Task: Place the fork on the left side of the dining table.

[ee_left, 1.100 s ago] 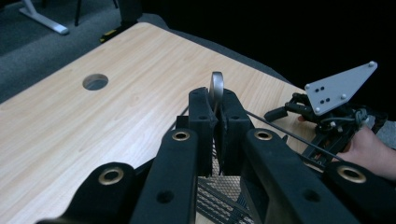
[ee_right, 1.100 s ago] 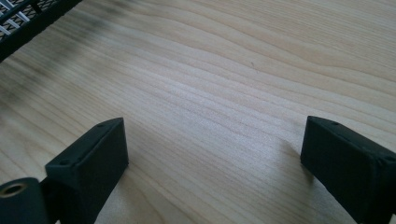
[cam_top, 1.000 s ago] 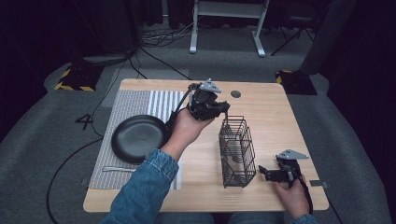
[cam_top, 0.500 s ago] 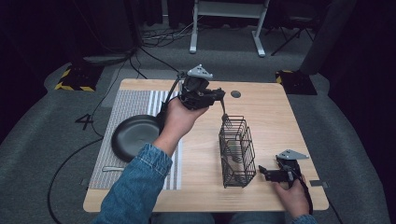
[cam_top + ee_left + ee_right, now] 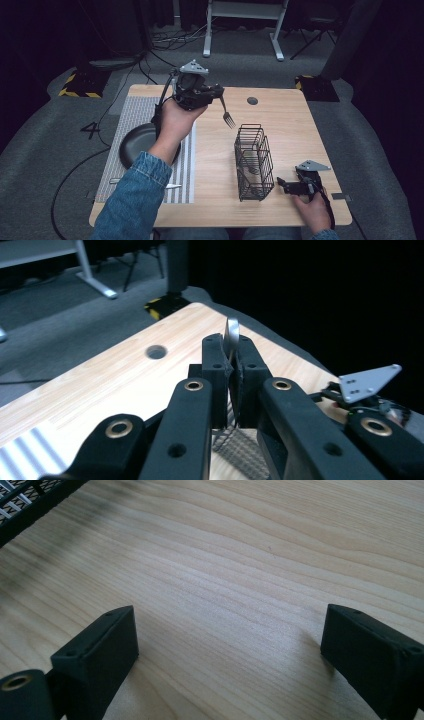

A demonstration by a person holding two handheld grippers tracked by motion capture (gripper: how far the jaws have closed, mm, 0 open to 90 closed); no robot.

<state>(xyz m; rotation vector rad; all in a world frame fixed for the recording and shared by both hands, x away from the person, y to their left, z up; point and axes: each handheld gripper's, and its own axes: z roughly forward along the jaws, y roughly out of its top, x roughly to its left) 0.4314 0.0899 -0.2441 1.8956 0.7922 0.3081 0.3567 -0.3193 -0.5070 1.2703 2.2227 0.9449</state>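
My left gripper is raised over the back of the table, shut on a metal fork. The fork hangs tines down, up and to the left of the black wire basket. In the left gripper view the fork's handle end sticks up between the closed jaws of the left gripper, with the basket below. My right gripper rests on the table right of the basket, open. Between the wide-apart jaws of the right gripper there is bare wood.
A dark frying pan sits on a striped mat at the left, partly under the forearm. Cutlery lies on the mat near the front edge. Some metal cutlery stands inside the basket. A cable hole marks the table's back.
My left gripper has lifted the fork up and to the left, away from the basket's top. The right gripper has stayed put.
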